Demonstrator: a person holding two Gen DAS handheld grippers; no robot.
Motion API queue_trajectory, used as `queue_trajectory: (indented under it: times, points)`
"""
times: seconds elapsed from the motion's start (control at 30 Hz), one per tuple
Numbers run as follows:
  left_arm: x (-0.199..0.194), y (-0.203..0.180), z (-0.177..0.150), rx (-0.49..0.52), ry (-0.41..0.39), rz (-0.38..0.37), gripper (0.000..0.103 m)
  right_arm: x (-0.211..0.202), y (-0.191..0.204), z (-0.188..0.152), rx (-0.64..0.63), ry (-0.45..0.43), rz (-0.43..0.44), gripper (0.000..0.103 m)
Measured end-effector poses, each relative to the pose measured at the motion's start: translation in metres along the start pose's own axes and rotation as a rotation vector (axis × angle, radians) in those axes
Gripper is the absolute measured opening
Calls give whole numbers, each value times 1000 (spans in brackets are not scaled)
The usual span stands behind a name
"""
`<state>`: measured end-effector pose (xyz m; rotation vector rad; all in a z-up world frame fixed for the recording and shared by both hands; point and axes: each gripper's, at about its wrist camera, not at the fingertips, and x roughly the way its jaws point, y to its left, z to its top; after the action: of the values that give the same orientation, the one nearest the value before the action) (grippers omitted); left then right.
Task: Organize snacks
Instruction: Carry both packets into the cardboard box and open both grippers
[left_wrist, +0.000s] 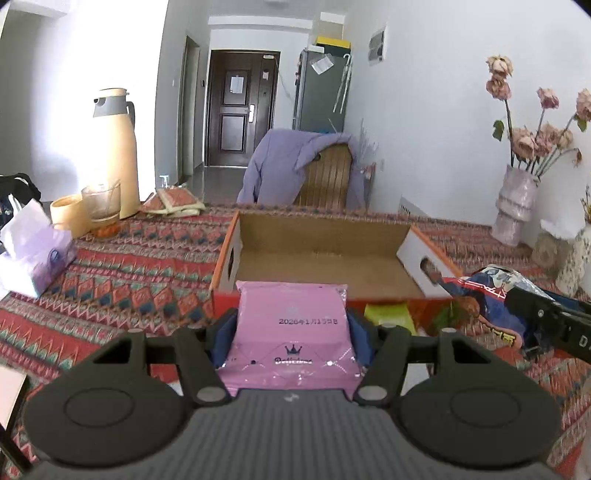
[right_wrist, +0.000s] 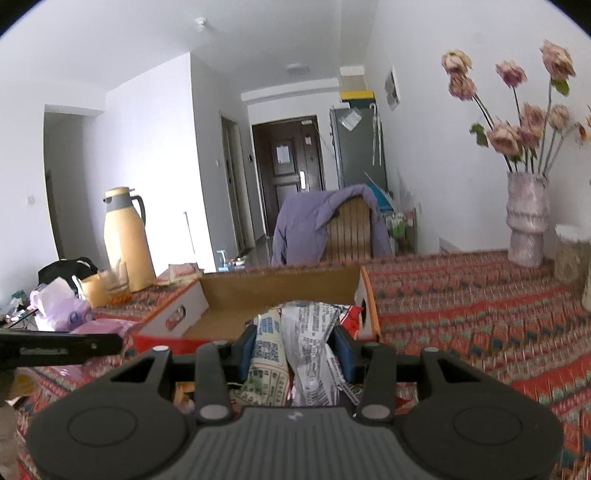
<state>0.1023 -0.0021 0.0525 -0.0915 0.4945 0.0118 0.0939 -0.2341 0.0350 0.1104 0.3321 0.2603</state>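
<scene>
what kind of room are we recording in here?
Looks like a lived-in apartment dining or living area: a table under a patterned cloth, a thermos jug, a vase of dried flowers, and a fridge by the front door.

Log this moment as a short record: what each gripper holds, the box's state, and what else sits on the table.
left gripper: shut on pink snack packet
right gripper: shut on crinkled silver-and-blue snack bag
cardboard box: open, interior looks empty, just beyond both packets
green packet: lies in front of the box's near wall
table cover: red patterned tablecloth
left side of table: yellow thermos jug, glass, tissue pack
right side of table: vase of dried roses
</scene>
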Motion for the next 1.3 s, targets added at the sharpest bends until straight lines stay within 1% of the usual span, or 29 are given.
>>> queue_trajectory:
  times: [0.17,0.4,0.53,0.63,0.77,0.9,1.0,1.07,1.2,1.27,1.3]
  points:
    - [27,-4,28,-16,-8,14,63,21,3,24,-16,-22,11,43]
    - [71,-8,58,-15,14,61,63,70,6,52,-39,18,22,43]
    - [97,-6,68,-30,35,86,63,103,7,60,-48,61,7,43]
    - [114,-8,73,-21,57,109,63,125,7,60,-43,99,-1,43]
    - [137,-11,75,7,85,161,63,159,3,58,-39,170,-32,43]
    - [158,-14,74,28,110,195,63,187,2,48,-65,231,-77,43]
    - [172,-17,72,39,124,211,63,207,-1,38,-59,287,-98,43]
    - [177,-18,69,38,123,225,63,214,-2,32,-64,308,-105,43]
    - [185,-17,62,38,132,225,63,219,-4,25,-83,332,-111,44]
    - [185,-15,59,33,130,218,64,219,-4,23,-90,335,-106,48]
    - [184,-13,58,30,128,218,67,218,-5,23,-91,333,-106,48]
